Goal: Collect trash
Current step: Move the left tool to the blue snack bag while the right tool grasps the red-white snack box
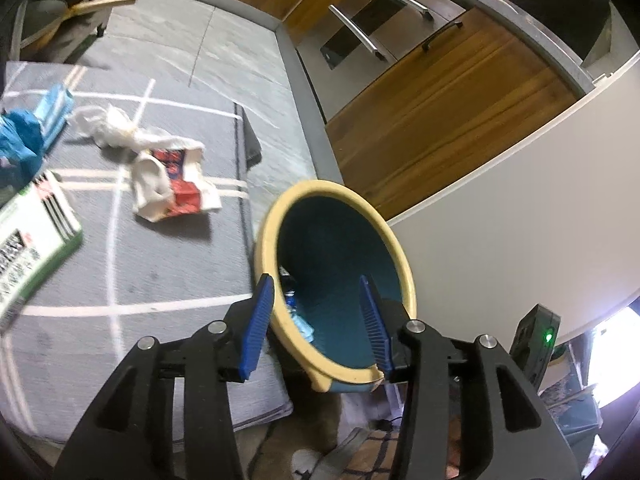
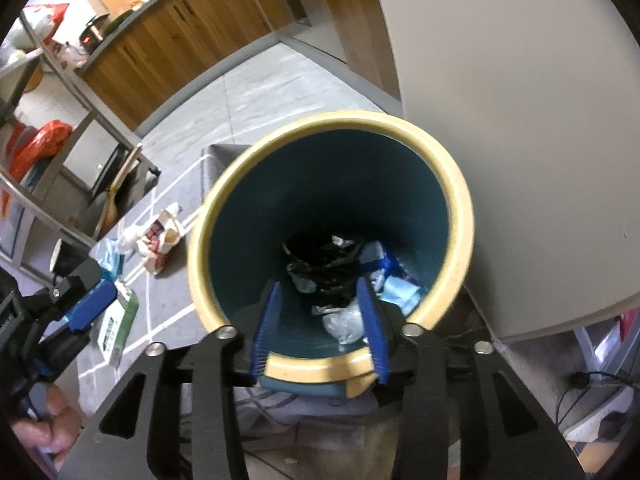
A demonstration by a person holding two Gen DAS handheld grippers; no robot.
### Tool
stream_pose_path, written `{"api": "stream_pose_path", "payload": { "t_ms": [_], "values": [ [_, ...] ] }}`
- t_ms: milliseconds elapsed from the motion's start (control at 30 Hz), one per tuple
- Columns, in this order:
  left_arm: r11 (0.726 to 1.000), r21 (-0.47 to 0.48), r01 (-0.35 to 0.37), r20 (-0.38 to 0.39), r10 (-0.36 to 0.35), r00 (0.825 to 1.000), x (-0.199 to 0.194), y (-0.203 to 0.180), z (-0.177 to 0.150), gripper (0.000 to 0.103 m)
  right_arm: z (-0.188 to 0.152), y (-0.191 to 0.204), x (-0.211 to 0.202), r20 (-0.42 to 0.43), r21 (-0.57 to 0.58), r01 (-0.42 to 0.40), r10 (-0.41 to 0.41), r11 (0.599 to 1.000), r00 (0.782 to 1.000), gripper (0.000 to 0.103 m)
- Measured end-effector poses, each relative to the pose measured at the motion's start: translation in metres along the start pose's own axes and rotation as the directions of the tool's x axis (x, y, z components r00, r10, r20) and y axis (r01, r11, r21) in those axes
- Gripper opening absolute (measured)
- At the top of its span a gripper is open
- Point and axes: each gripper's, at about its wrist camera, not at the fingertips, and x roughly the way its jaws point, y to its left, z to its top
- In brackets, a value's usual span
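A bin with a cream rim (image 1: 402,264) and a teal inside stands at the edge of a grey rug (image 1: 160,272). My left gripper (image 1: 316,322) is open; its left pad is outside the rim and its right pad is over the bin's mouth, holding nothing. On the rug lie a crumpled white wrapper with red and blue print (image 1: 172,180), a white tissue (image 1: 108,128), a blue box (image 1: 52,112) and a green-and-white carton (image 1: 32,248). My right gripper (image 2: 320,322) hangs open over the bin (image 2: 460,216), empty. Below it lie a black bag (image 2: 320,264), clear plastic (image 2: 344,324) and blue packets (image 2: 400,292).
A pale curved tabletop (image 2: 520,120) overhangs the bin on the right. Wooden cabinets (image 1: 440,120) and an oven with steel handles (image 1: 360,32) line the far side. A metal rack (image 2: 60,128) with red bags stands left. A hand (image 2: 48,428) holds the left gripper (image 2: 80,320).
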Motion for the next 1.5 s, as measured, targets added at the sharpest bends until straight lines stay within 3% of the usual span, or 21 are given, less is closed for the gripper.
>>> {"api": "stream_pose_path", "payload": {
  "t_ms": [200,567,800,1000,1133,1200,1333,1500],
  "values": [
    [0.991,0.1,-0.086,-0.002,0.087,0.996,-0.039,0.001,0.02,0.044,0.013,0.029,-0.006,0.01,-0.094,-0.029,0.03,0.995,0.999,0.055],
    [0.938,0.269,-0.22,0.024,0.221,0.975,-0.107,0.008,0.069,0.046,0.05,0.105,-0.017,0.0,-0.312,-0.045,0.047,0.949,0.999,0.068],
    [0.916,0.243,-0.319,0.068,0.312,0.948,-0.145,0.057,0.103,0.049,0.079,0.148,-0.003,-0.064,-0.382,-0.08,0.06,0.921,0.996,0.07],
    [0.902,0.208,-0.379,0.077,0.371,0.925,-0.159,0.095,0.117,0.05,0.084,0.194,0.021,-0.12,-0.426,-0.121,0.076,0.897,0.99,0.073],
    [0.872,0.24,-0.427,0.067,0.424,0.903,-0.154,0.111,0.12,0.052,0.081,0.225,0.04,-0.14,-0.492,-0.13,0.069,0.861,0.988,0.073],
    [0.847,0.262,-0.463,0.052,0.467,0.883,-0.149,0.124,0.119,0.052,0.079,0.234,0.051,-0.151,-0.514,-0.127,0.056,0.848,0.987,0.073],
    [0.796,0.311,-0.52,0.02,0.541,0.841,-0.137,0.143,0.113,0.052,0.077,0.242,0.073,-0.185,-0.519,-0.129,0.037,0.845,0.982,0.073],
    [0.758,0.349,-0.551,-0.015,0.592,0.806,-0.124,0.161,0.114,0.052,0.071,0.249,0.1,-0.222,-0.516,-0.13,0.015,0.846,0.975,0.073]
  ]
}}
